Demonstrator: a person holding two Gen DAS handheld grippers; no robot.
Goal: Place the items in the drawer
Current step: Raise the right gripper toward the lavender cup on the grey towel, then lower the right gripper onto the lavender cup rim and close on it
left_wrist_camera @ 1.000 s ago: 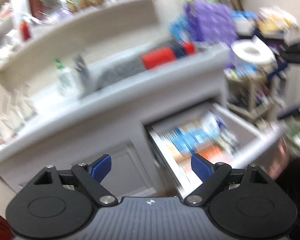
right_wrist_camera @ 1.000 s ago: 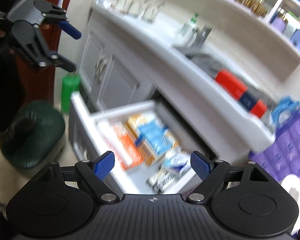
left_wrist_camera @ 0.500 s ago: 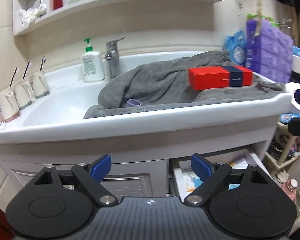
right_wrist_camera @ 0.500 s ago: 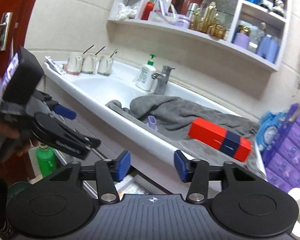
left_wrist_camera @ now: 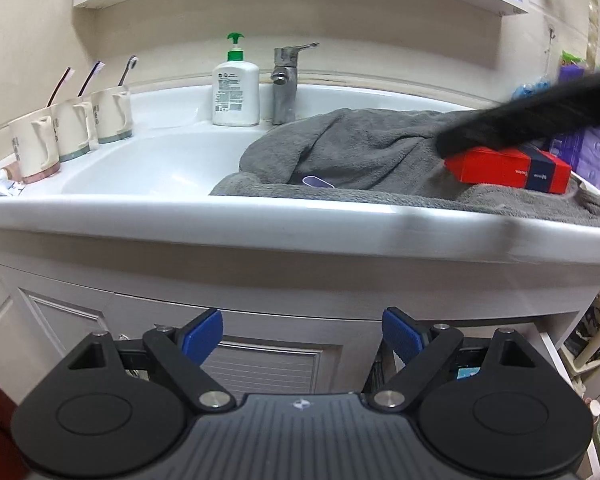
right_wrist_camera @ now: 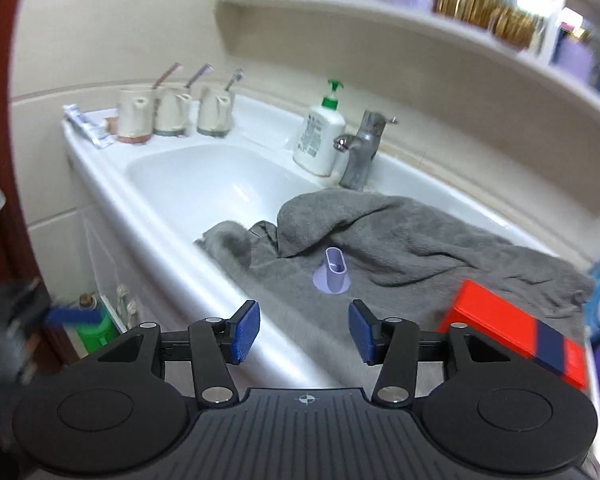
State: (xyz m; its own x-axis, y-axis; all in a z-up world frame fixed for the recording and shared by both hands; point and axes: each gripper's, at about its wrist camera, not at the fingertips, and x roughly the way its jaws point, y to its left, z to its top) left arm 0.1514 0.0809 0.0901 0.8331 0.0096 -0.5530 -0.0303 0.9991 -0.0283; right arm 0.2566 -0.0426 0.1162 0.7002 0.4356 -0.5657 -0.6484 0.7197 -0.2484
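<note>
Bathroom vanity seen from both wrist cameras. White sink (left_wrist_camera: 160,160) half covered on its right by a crumpled grey towel (left_wrist_camera: 360,148), draped over the front rim. Red box with a dark blue band (left_wrist_camera: 508,168) lying flat on the towel near the sink's right end, outside any drawer; in the left wrist view partly crossed by a blurred black shape reaching in from the right. Small lilac holder (right_wrist_camera: 334,270) standing upright on the towel, left of the box and apart from it. Right gripper (right_wrist_camera: 304,334) above the sink's front rim, blue pads apart and opening, nothing between them, holder just beyond the gap. Left gripper (left_wrist_camera: 302,336) low before the cabinet front, pads wide apart and empty, below the sink rim. White pump bottle with green top (left_wrist_camera: 236,88) just beside the metal tap (left_wrist_camera: 286,84) at the back edge. Three mugs with toothbrushes (left_wrist_camera: 72,128) in a row at the left end
</note>
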